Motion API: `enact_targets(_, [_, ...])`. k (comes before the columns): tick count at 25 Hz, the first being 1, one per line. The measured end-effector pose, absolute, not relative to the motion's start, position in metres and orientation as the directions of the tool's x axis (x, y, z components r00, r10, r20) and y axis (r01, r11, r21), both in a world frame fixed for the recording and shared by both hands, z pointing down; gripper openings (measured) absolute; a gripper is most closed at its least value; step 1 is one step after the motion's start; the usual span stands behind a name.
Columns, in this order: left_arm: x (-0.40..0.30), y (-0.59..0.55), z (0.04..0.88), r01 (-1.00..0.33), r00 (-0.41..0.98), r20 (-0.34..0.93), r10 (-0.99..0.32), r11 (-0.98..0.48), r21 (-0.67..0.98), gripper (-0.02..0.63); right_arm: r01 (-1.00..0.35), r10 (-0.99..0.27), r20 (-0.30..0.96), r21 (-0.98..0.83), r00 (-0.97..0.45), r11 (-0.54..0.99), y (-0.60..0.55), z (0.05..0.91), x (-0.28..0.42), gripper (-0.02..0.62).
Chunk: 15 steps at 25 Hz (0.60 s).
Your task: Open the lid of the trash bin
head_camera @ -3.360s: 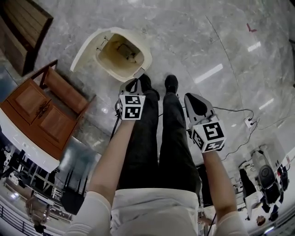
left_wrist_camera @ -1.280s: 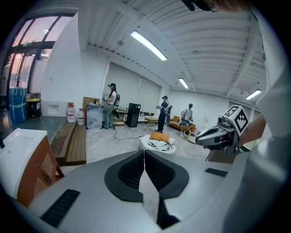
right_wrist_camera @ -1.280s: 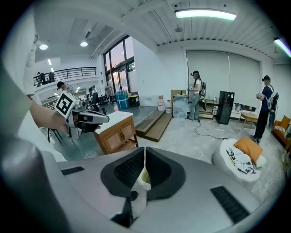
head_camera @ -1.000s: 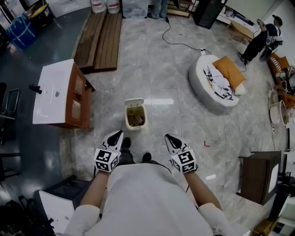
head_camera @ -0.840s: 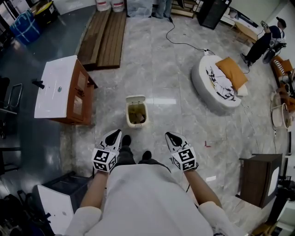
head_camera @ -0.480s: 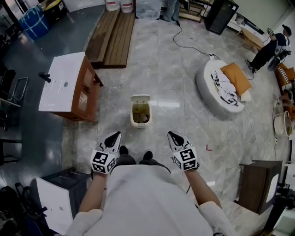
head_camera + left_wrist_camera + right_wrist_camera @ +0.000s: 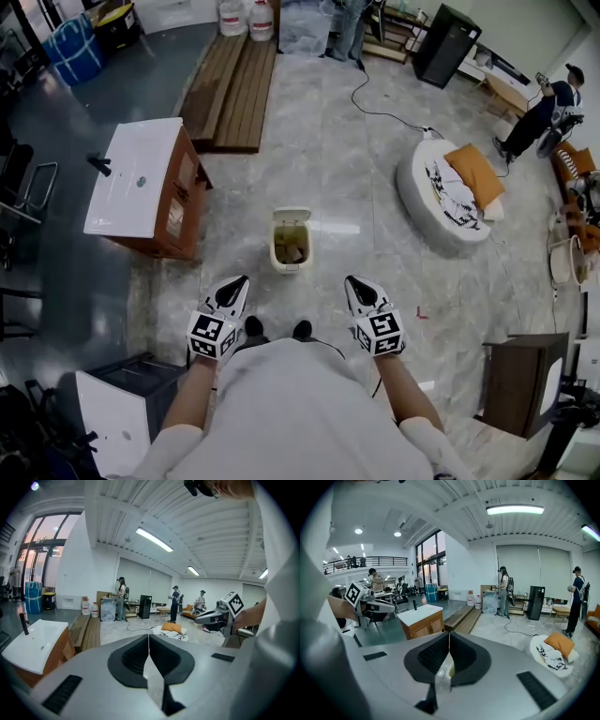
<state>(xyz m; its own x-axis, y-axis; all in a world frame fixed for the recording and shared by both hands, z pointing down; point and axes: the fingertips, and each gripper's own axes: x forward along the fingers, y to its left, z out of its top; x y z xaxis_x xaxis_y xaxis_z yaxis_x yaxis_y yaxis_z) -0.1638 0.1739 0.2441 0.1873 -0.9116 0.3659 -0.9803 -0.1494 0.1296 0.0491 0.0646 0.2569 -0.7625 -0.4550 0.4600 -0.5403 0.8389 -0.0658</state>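
The cream trash bin (image 7: 291, 244) stands on the marble floor ahead of my feet, its lid (image 7: 292, 217) tipped up at the far side and its inside showing. My left gripper (image 7: 233, 283) and right gripper (image 7: 357, 285) hover at waist height, well short of the bin and either side of it. Both are shut with nothing between the jaws. The left gripper (image 7: 148, 638) looks out over the room with its jaw tips meeting. In the right gripper view the right gripper (image 7: 449, 635) is the same, and a cream patch shows low through the gap.
A wooden vanity with a white sink top (image 7: 139, 178) stands left of the bin. Wooden planks (image 7: 234, 80) lie beyond. A round white cushion with an orange pillow (image 7: 452, 187) is at right. A brown cabinet (image 7: 520, 375) and white box (image 7: 112, 412) flank me. People stand far off.
The head view rose from a close look down at the open bin to a wide view of the room. Over the last second the bin slid slightly lower-right in view. Both grippers stayed shut.
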Motion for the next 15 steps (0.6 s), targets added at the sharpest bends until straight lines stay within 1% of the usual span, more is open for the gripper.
enact_targets(15, [-0.186,0.177,0.241,-0.978,0.19,0.344,-0.92,-0.147,0.149,0.02,-0.563,-0.487,0.456,-0.039,-0.745,0.825,0.058,0.247,0.033,0.031])
